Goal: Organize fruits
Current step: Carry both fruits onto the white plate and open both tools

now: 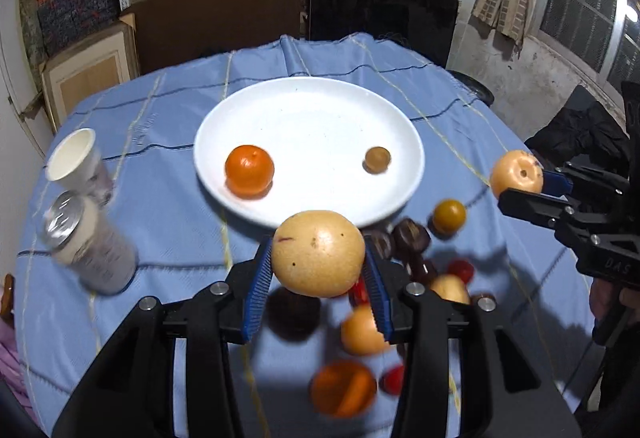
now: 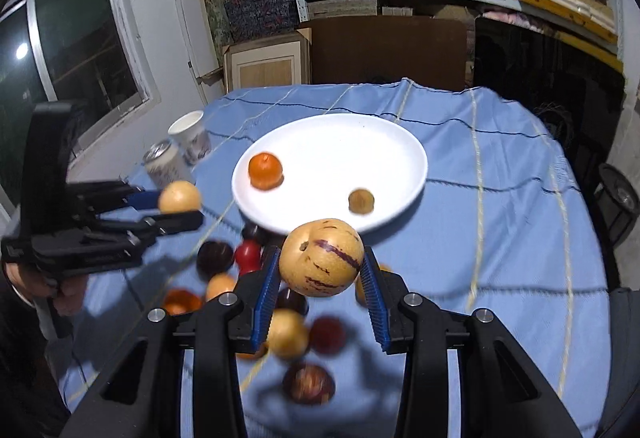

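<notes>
Two fruits aloft | left gripper (image 1: 318, 270) clamped on plain yellow fruit (image 1: 318, 253), right gripper (image 2: 320, 278) on striped yellow fruit (image 2: 321, 257), both above tabletop's near edge | carry level over white plate (image 1: 240, 110), lower gently, release apart from orange (image 1: 249, 170).

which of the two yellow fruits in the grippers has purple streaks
The yellow fruit in the right gripper shows purple streaks; the left gripper's fruit has only small dark specks.
</notes>
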